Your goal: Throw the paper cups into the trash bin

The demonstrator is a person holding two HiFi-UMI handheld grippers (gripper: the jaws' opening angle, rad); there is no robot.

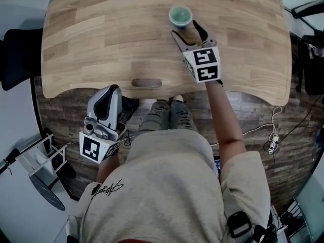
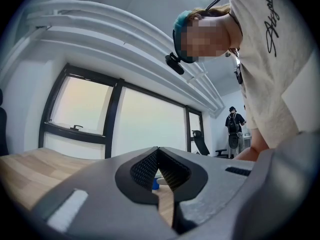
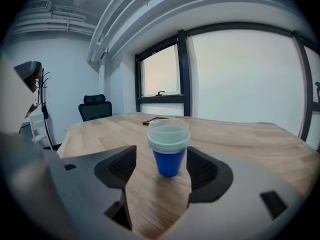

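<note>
Now right gripper (image 1: 188,33) jaws set wide either side of cups (image 3: 169,149) on table (image 1: 101,34), cups untouched. Left gripper (image 2: 158,159) jaws pressed together, empty, held well apart from cups.

Paper cups (image 1: 180,16): small nested stack. Outer bottom cup blue, several pale rims layered close at top. Inner cup pale green-white inside, looks empty. Stack upright, not tilted, base flat on wooden table (image 1: 81,54). From above: at 1 o'clock from table centre, toward far edge. In right gripper view stack (image 3: 169,149) sits centre frame, bare wood all round.
</note>
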